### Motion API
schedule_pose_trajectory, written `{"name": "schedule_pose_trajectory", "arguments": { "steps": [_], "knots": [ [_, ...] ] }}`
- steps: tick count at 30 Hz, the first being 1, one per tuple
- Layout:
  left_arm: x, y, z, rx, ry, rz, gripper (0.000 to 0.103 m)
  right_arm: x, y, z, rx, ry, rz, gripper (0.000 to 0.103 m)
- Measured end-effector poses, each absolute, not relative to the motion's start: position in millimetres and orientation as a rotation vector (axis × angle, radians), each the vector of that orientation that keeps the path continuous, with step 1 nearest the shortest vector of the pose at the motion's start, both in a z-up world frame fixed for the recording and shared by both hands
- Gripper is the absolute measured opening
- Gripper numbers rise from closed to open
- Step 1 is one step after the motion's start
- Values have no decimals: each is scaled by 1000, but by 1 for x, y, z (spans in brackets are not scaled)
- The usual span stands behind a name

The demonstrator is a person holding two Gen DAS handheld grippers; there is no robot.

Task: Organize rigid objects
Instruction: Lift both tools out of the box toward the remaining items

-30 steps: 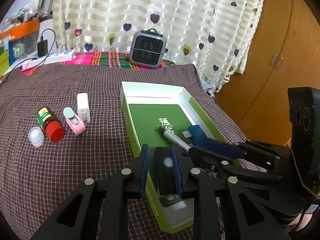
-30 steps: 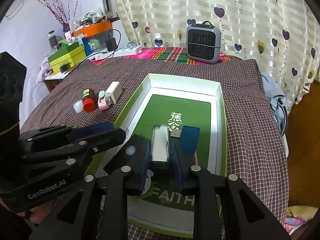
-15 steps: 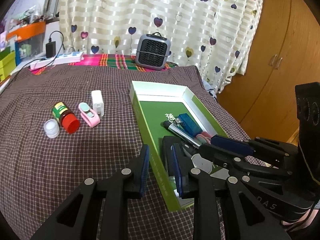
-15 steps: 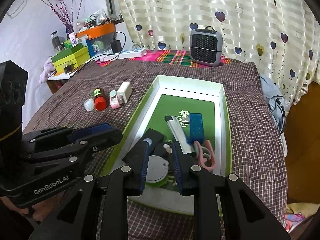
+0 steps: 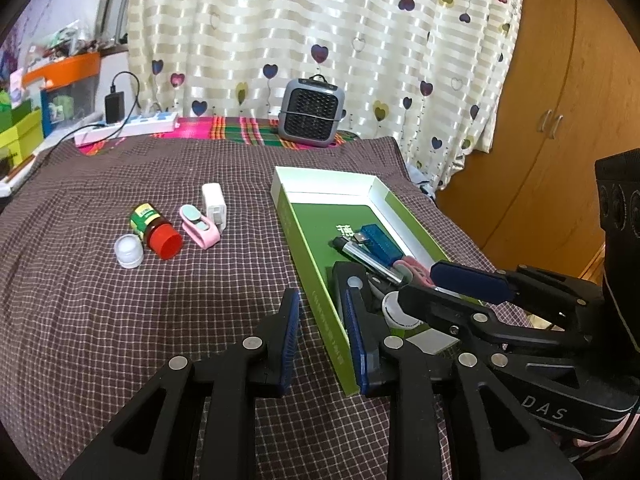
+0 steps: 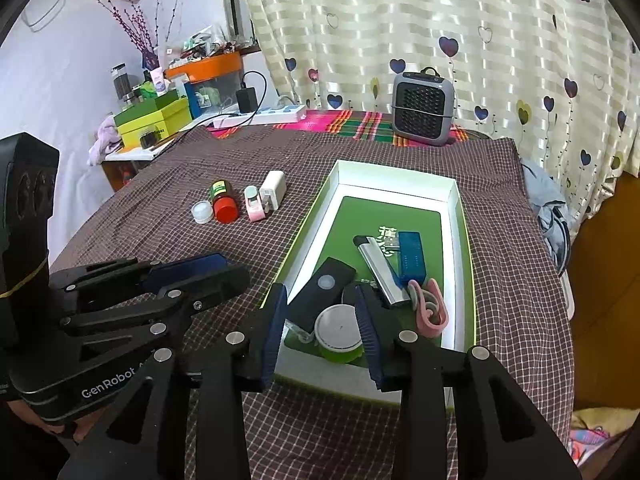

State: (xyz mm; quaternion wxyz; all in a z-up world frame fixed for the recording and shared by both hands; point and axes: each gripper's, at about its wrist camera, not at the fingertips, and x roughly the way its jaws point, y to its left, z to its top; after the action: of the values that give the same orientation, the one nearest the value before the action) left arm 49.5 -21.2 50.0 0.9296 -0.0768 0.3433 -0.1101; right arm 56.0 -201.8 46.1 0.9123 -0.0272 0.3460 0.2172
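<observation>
A: Rigid objects lie in two groups. Inside the green-and-white cardboard box (image 6: 456, 216) sit a flat black rectangular device (image 6: 320, 292), a silver metal lighter (image 6: 380, 272), a blue translucent USB stick (image 6: 410, 256), a pink looped clip (image 6: 430, 308) and a round white-lidded green jar (image 6: 338, 334).

B: And outside the box?

A: On the checked brown cloth of the worktop (image 5: 120, 320), left of the box: a small white cap (image 5: 128, 252), a brown bottle with a red lid (image 5: 156, 232), a pink plastic clip (image 5: 199, 231) and a white charger plug (image 5: 214, 208), close together.

B: The claws?

A: The left claw (image 5: 320, 344) is released, straddling the box's near left wall and grasping nothing. The right claw (image 6: 320, 332) is also released, its fingers either side of the jar, over the box's near end.
</observation>
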Motion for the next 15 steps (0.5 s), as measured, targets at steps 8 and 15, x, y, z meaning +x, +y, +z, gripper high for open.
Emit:
{"name": "schedule_pose_trajectory", "arguments": {
  "steps": [8, 15],
  "knots": [
    [42, -17, 53, -154, 697, -200, 25, 50, -200, 50, -51, 698, 456, 42],
    [39, -10, 54, -162, 690, -191, 27, 48, -194, 51, -59, 693, 468, 44]
  ]
}}
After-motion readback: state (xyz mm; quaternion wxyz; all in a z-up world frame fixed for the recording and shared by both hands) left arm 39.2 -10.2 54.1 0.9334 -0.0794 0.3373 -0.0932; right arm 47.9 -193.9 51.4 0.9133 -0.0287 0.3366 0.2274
